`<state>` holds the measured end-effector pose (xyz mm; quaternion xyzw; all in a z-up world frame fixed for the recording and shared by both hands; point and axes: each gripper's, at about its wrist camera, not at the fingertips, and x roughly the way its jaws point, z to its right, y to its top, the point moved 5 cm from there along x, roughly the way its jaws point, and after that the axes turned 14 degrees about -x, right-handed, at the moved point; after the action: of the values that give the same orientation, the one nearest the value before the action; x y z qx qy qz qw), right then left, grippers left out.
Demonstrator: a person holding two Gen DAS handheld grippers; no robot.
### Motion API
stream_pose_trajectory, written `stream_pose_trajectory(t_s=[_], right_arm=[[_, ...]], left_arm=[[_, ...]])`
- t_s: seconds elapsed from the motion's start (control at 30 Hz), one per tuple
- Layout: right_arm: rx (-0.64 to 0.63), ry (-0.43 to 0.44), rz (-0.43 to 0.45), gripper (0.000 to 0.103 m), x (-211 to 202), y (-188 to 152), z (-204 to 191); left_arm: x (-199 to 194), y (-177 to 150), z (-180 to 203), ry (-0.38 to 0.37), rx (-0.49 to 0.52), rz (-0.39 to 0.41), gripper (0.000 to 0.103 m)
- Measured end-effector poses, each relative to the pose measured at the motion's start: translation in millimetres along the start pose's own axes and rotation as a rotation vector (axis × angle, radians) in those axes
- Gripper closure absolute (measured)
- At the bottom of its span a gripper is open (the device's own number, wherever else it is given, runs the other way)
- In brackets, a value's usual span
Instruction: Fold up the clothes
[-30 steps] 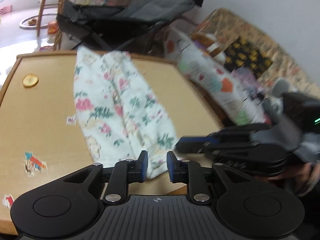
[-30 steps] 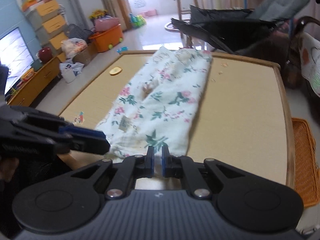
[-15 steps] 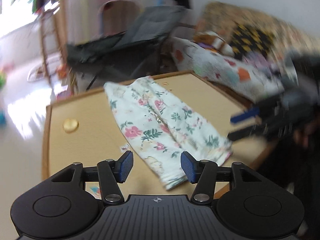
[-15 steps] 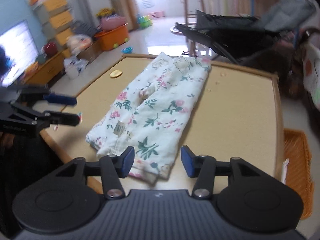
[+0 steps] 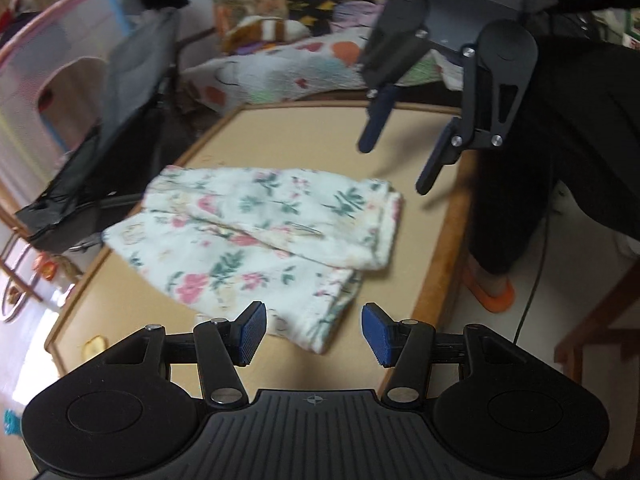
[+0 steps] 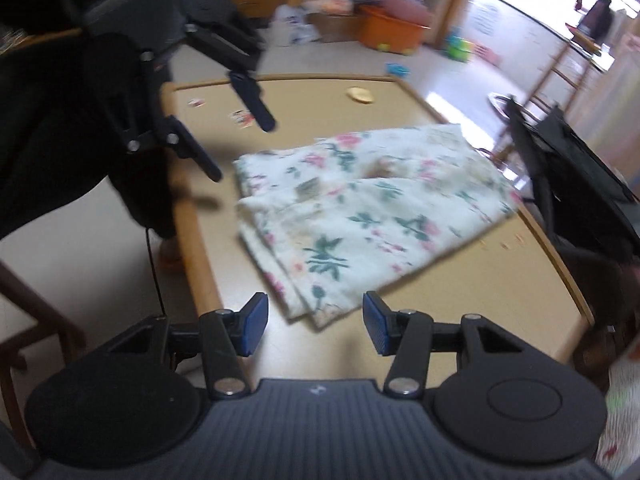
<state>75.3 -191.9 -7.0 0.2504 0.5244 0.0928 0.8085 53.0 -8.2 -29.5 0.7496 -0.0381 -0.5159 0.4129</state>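
Floral cloth [image 5: 264, 236] lies near the table edge [image 5: 444, 264], both grippers' jaws open, empty above it.

Home living room. Low wooden table [image 6: 460, 280] ahead of the fingers, orange toy bin [image 6: 390, 32] and scattered toys on the floor beyond, patterned sofa [image 5: 256, 4] with printed blanket [image 5: 280, 72], folded black chair [image 6: 572, 168], wooden ladder [image 6: 560, 68] by a bright window.
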Motion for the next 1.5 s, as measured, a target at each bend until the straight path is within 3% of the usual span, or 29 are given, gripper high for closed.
stream_pose_trajectory(t_s=[0.3, 0.4, 0.9, 1.1, 1.2, 1.5], right_arm=[[-0.104, 0.046, -0.005, 0.052, 16, 7, -10], [-0.086, 0.073, 0.001, 0.052, 19, 8, -6], [0.052, 0.175, 0.019, 0.053, 35, 8, 24], [0.048, 0.190, -0.012, 0.053, 41, 15, 29], [0.048, 0.191, -0.020, 0.053, 43, 17, 31], [0.070, 0.177, -0.003, 0.052, 44, 18, 31]], left_arm=[[16, -4, 6, 0.012, 0.055, 0.006, 0.048], [23, -5, 8, -0.010, 0.066, 0.000, 0.048], [43, -2, -12, -0.108, -0.060, 0.024, 0.047], [52, 0, -24, -0.143, -0.143, 0.002, 0.046], [56, 0, -28, -0.136, -0.168, 0.001, 0.037], [63, 5, -29, -0.146, -0.190, -0.006, 0.037]])
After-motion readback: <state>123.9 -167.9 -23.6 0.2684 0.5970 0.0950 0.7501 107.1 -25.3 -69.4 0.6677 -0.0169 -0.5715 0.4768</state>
